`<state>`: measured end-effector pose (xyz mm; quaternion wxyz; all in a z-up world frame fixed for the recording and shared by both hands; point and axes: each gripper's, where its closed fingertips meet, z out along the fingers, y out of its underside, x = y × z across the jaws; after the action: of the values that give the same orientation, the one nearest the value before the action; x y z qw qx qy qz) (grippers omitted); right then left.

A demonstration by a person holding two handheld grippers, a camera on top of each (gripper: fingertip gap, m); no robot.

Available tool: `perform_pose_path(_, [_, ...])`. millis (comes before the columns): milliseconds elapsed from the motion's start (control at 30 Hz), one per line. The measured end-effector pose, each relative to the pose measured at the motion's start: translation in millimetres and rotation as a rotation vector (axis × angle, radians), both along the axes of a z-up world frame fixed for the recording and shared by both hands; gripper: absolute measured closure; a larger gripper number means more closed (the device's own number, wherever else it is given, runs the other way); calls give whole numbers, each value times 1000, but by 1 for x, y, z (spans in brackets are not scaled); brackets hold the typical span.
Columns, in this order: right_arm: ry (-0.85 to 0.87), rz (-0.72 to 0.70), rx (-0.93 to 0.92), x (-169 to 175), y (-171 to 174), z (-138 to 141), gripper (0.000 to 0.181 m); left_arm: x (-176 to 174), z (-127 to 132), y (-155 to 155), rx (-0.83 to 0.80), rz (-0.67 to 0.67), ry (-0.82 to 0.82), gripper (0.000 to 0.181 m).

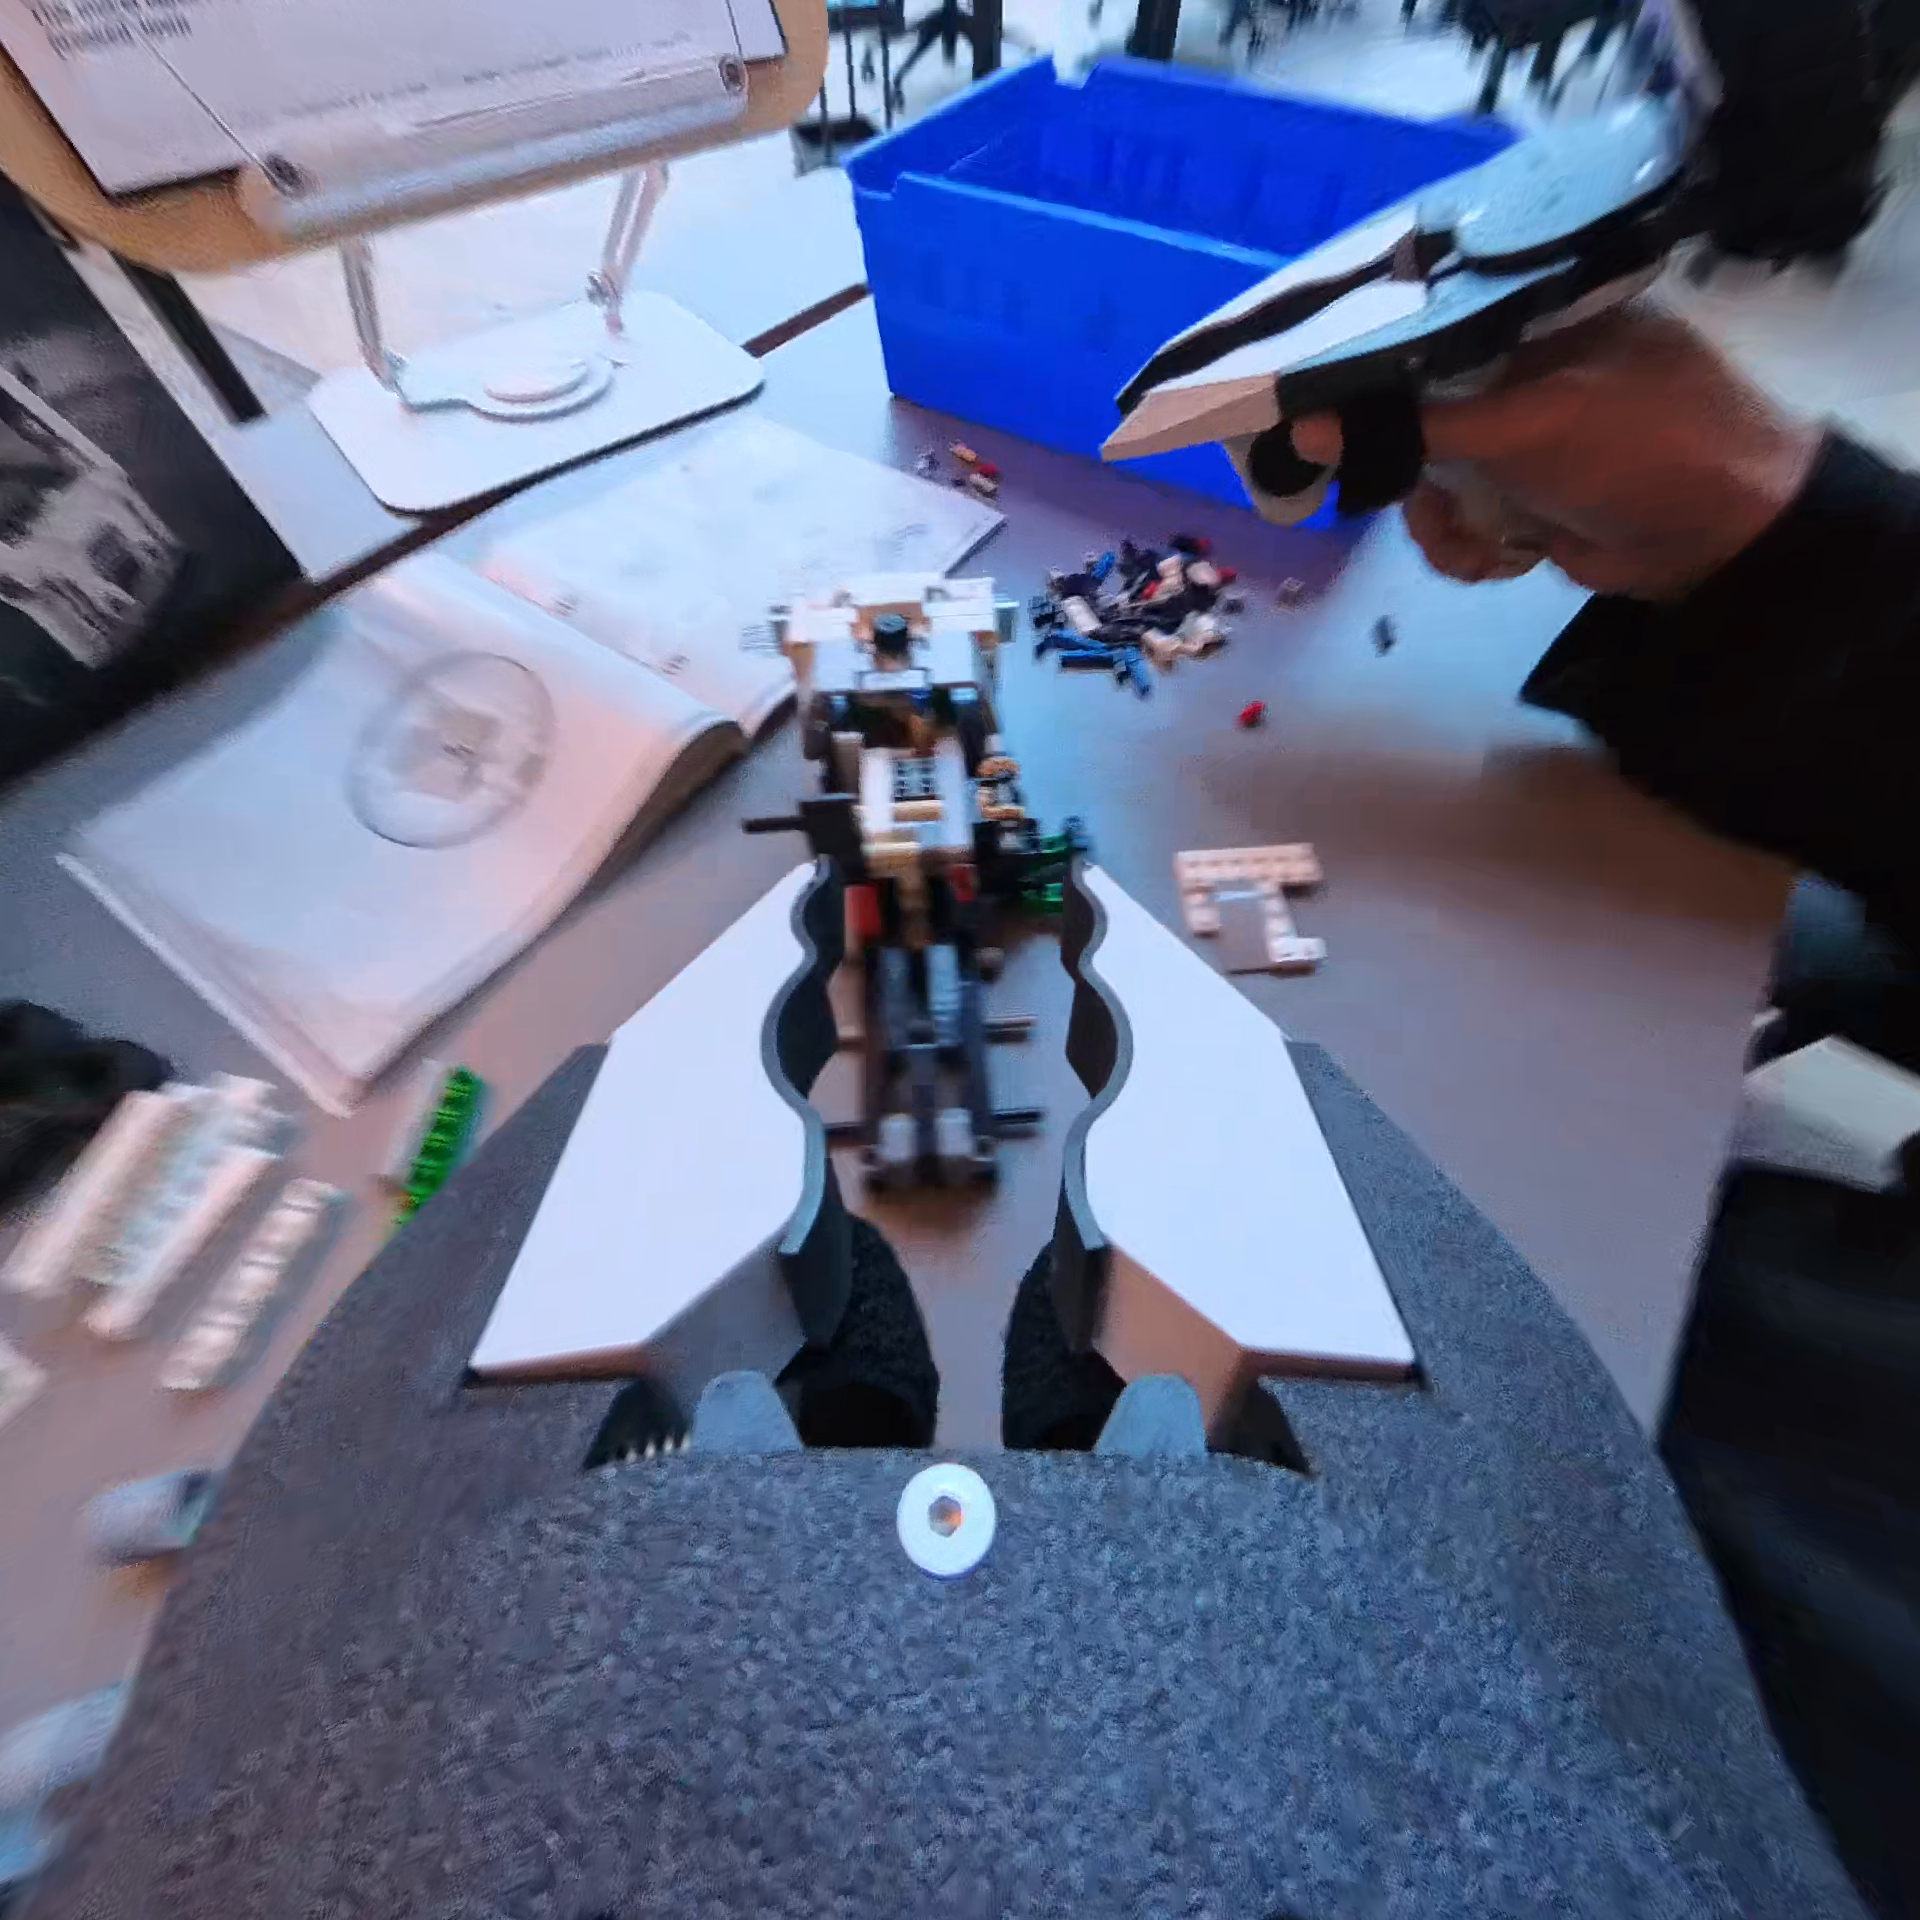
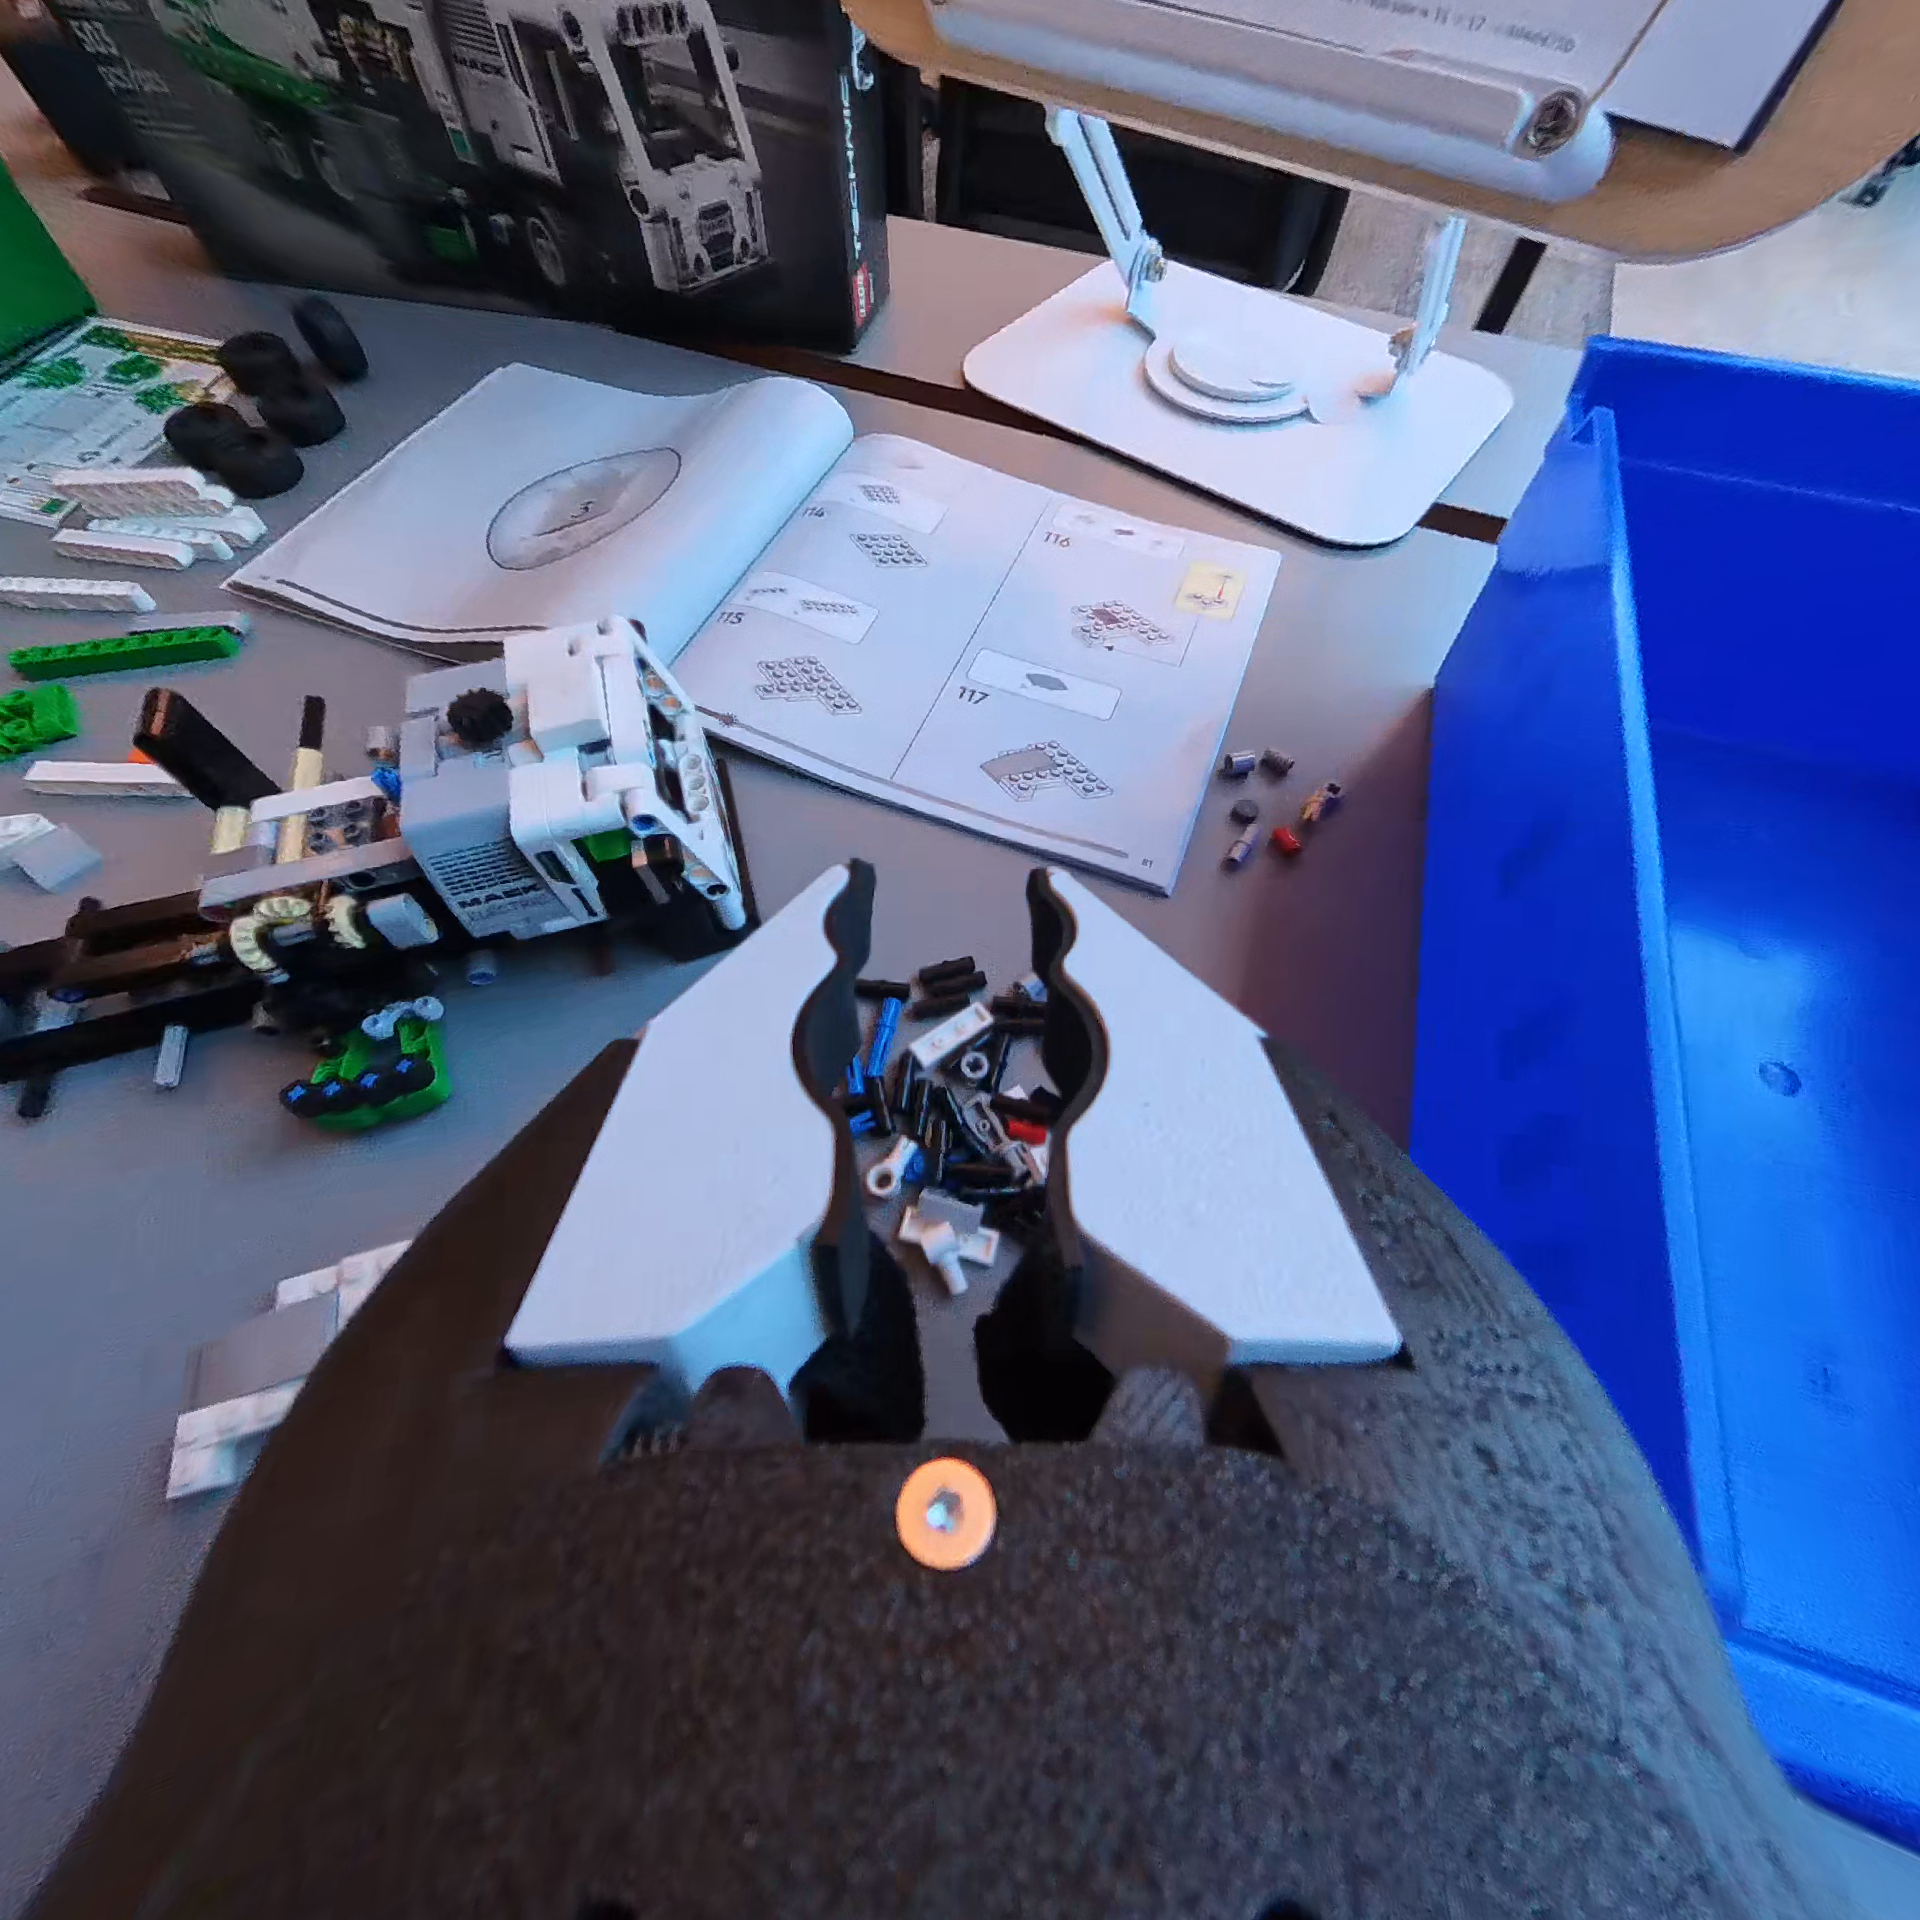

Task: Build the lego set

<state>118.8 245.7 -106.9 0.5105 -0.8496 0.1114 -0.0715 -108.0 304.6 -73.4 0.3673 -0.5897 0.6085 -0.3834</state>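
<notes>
Left gripper (image 1: 940, 883) fingers apart, empty | truck chassis (image 1: 914, 883) lengthwise between, cab far | right gripper (image 2: 951, 883) parted

Grey table (image 2: 1299, 665). On it: open manual (image 2: 790, 582) at centre, half-built truck (image 2: 499, 821) at left, pile of small pins (image 2: 956, 1091) lower centre, blue bin (image 2: 1714, 935) at right edge, white stand (image 2: 1247, 416) upper right, box (image 2: 499, 156) upper left, black tyres (image 2: 270, 395), white beams (image 2: 145, 509), green beam (image 2: 125, 652) far left.
</notes>
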Motion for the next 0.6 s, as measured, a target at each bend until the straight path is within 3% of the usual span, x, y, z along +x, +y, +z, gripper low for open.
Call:
perform_pose_path(133, [-21, -18, -7, -1, -3, -8, 152, 33, 21, 25, 196, -69, 121, 149])
perform_pose_path(233, [4, -19, 31, -10, -12, -8, 154, 83, 36, 7, 146, -225, 183, 135])
perform_pose_path(300, [52, 1, 81, -21, -18, -7, 154, 123, 35, -4, 146, -334, 233, 140])
perform_pose_path(367, [92, 13, 128, -29, -27, -4, 154, 165, 26, -10, 196, -427, 279, 138])
perform_pose_path(433, [114, 27, 153, -37, -35, -3, 154, 207, 13, -12, 265, -481, 319, 125])
perform_pose_path(533, [125, 25, 182, -44, -47, -5, 156, 253, -31, 0, 345, -482, 486, 129])
perform_pose_path(600, [141, 29, 206, -49, -53, -8, 158, 264, -64, 0, 313, -523, 604, 128])
